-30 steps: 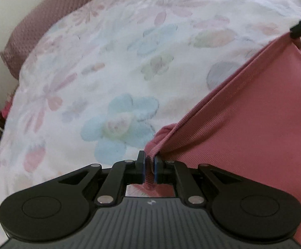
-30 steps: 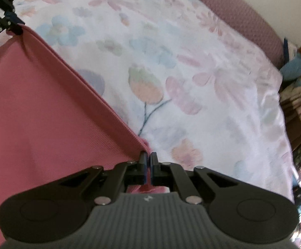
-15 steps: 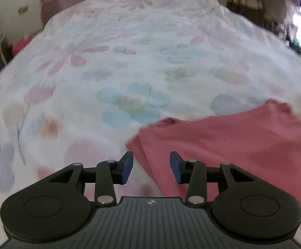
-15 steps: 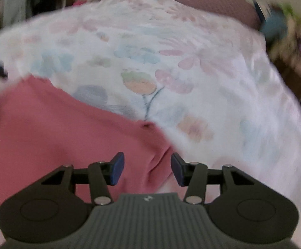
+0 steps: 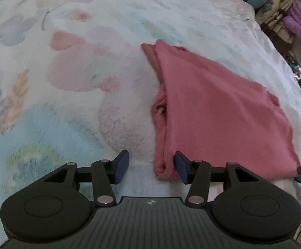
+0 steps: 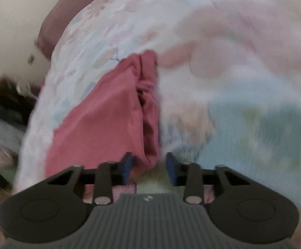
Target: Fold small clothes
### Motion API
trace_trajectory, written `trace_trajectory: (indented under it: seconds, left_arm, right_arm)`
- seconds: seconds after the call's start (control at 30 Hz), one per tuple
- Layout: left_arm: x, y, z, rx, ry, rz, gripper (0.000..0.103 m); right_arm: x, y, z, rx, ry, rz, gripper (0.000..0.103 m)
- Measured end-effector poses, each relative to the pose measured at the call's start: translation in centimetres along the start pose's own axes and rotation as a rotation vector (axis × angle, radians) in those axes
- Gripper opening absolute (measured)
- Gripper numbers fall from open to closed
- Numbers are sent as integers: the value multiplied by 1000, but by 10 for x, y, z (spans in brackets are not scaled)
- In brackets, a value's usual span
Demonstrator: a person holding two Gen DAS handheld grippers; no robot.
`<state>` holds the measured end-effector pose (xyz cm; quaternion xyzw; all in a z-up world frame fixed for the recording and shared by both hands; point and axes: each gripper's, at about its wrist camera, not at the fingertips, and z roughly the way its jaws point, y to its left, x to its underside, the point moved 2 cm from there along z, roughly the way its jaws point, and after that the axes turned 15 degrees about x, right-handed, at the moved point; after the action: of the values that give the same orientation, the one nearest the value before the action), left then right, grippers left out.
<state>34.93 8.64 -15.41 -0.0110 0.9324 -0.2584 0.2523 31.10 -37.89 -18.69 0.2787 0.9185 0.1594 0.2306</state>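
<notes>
Broadly, the bed (image 5: 71,108) is a soft, plush floral cover, and that is the first source of trouble: it gives under any press, so a crease pushed into cloth on it may spring back.

On it lies the pink garment (image 5: 219,112), folded over once, with a rolled, bunched edge along one long side where the layers do not line up. If the next fold is made over that lump, I judge the result would come out thick and crooked.

At the near corner of that bunched edge sits the left gripper (image 5: 151,167), its fingers apart and widening; the cloth corner lies between them, touching or just beside the right finger, not pinched. From the other end, the right gripper (image 6: 149,166) has its fingers apart but closing, with the opposite corner of the same edge between them, nearer the left finger. That view is blurred, so contact cannot be told.

Should one side nip only the top layer, the lower layer would likely drag, slide out and undo the fold.
</notes>
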Motion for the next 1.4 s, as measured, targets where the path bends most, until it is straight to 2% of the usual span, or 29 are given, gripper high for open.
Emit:
trace_trajectory:
  seconds: [0.03, 0.07, 0.13, 0.27, 0.3, 0.33, 0.37, 0.4, 0.43, 0.53, 0.63, 0.8, 1.1, 1.17, 1.2, 1.27, 1.33, 1.4]
  left_arm:
    - [1, 0, 2, -12, 3, 4, 50]
    - [1, 0, 4, -35, 14, 6, 48]
    - [1, 0, 8, -61, 32, 26, 45]
    - [0, -11, 9, -118, 85, 96, 46]
    - [-2, -15, 6, -132, 101, 108, 46]
    - [-4, -19, 2, -136, 107, 117, 46]
    - [-6, -25, -4, -127, 105, 138, 46]
    - [-10, -31, -10, -118, 92, 171, 46]
    - [-14, -36, -15, -115, 75, 198, 47]
    - [-31, -47, -20, -92, 26, 225, 48]
    - [-51, -47, -13, -49, -38, 167, 51]
    - [-80, -32, 13, 26, -94, 42, 51]
    - [-112, -28, 62, 2, -87, 67, 51]
    - [-115, -26, 69, -2, -84, 70, 51]
    - [-116, -24, 72, -7, -85, 72, 51]
    - [-116, -20, 77, -11, -88, 67, 51]
    - [-115, -15, 80, -13, -86, 51, 51]
    - [-114, -11, 80, -8, -91, 39, 51]
  right_arm:
    - [3, -4, 3, -16, 6, 26, 10]
    - [6, -6, 6, -13, 6, 31, 3]
    - [11, -9, 12, 19, 11, 26, 2]
    - [17, -9, 12, 52, 7, -25, 1]
    - [16, -6, 9, 63, 9, -40, 4]
    - [15, -5, 2, 75, 9, -59, 15]
    - [10, 0, -6, 83, -5, -88, 20]
    - [6, 1, -15, 88, -26, -115, 34]
    - [3, 6, -22, 84, -48, -141, 42]
    - [-17, 17, -32, 34, -86, -163, 54]
    - [-42, 21, -24, -3, -104, -123, 67]
    - [-85, 33, 10, -33, -96, -63, 67]
    - [-132, 34, 91, -63, -81, 12, 67]
    - [-138, 32, 108, -86, -70, 31, 60]
    - [-140, 31, 114, -108, -66, 46, 53]
    - [-142, 33, 123, -134, -56, 56, 38]
    - [-141, 37, 128, -130, -55, 37, 14]
    - [-140, 40, 128, -137, -60, 22, 9]
